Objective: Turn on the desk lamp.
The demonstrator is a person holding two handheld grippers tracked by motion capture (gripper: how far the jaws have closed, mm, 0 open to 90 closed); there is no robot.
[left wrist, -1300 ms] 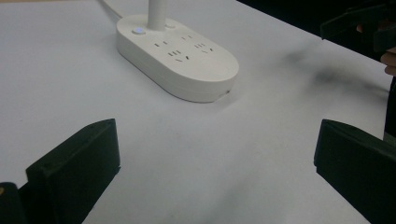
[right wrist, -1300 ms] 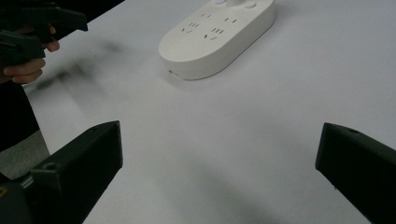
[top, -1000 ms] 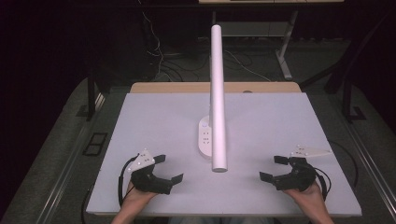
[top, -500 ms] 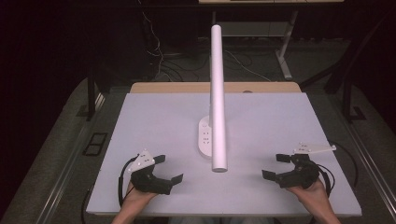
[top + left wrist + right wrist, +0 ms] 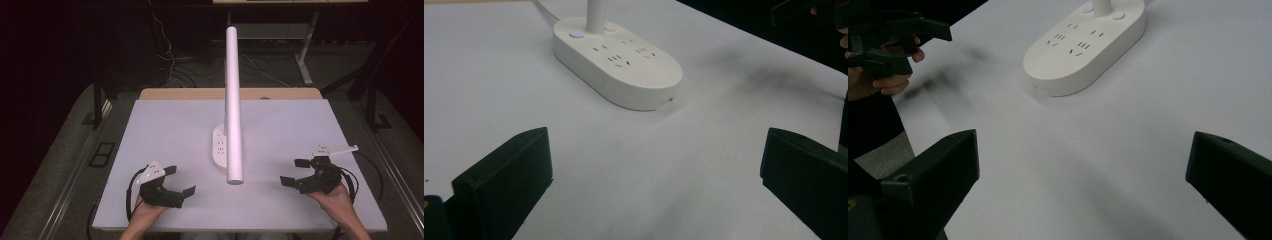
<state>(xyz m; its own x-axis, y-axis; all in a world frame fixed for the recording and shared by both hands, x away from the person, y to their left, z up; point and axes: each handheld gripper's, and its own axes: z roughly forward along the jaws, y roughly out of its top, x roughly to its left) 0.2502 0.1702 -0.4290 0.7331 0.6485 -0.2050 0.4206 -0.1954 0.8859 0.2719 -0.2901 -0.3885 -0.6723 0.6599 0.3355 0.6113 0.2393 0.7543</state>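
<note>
A white oval power strip [image 5: 220,150] lies near the middle of the white table [image 5: 165,130]. A long white tube [image 5: 233,100] rises from it toward the camera. My left gripper [image 5: 181,180] rests near the front left edge, open, with nothing between its fingers. My right gripper [image 5: 292,172] sits at the front right, also open and holding nothing. The left gripper view has the power strip [image 5: 619,65] ahead of the left gripper [image 5: 654,195], whose jaws are wide apart. In the right gripper view the strip [image 5: 1088,45] lies beyond the right gripper [image 5: 1083,190], and the left gripper [image 5: 898,37] is at the far left.
A wooden board edge [image 5: 200,93] runs behind the table. Cables [image 5: 170,55] and metal stand legs [image 5: 302,60] lie on the dark floor beyond. A black cable [image 5: 367,165] trails from the right gripper across the table.
My right gripper has shifted slightly right and away from the near edge. The left gripper has hardly moved. Both stay open.
</note>
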